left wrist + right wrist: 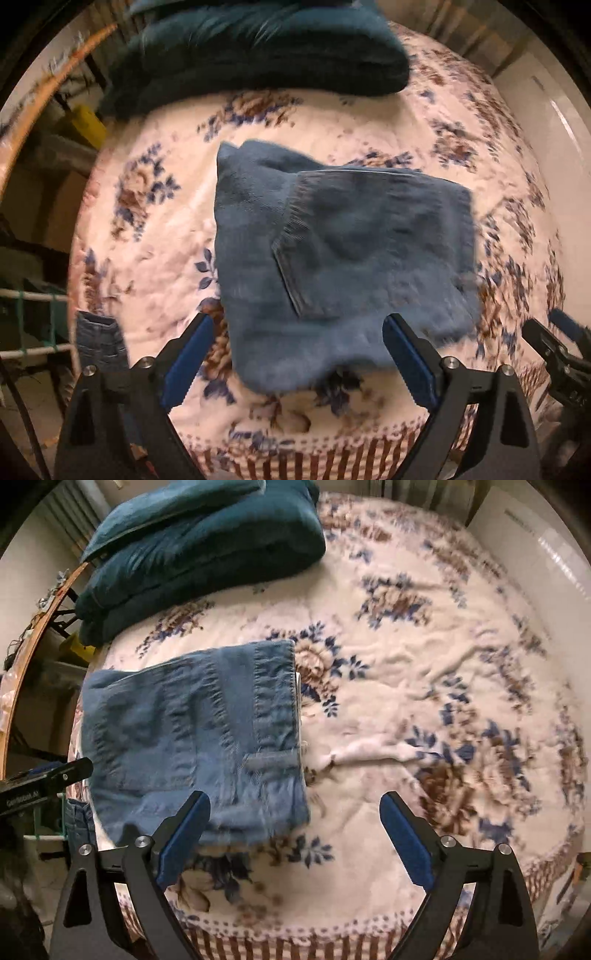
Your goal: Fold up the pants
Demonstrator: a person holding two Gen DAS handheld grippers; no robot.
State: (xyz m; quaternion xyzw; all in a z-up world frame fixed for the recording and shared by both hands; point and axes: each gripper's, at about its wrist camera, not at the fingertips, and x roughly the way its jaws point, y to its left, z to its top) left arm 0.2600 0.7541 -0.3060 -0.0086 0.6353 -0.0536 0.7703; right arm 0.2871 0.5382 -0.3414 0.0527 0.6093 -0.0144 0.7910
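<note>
The pants [332, 258] lay folded into a compact bundle on the flowered blanket [424, 664], near its front left corner, and both the left gripper [297, 363] and the right gripper [295, 843] hung above it with jaws spread wide and nothing between them. The step in hand appeared to be the release after the last fold; done well, it called for lifting both tools straight clear without snagging the loose near edge. A stack of dark teal bedding [207, 554] sat behind the bundle, well apart, obstructing nothing.
</note>
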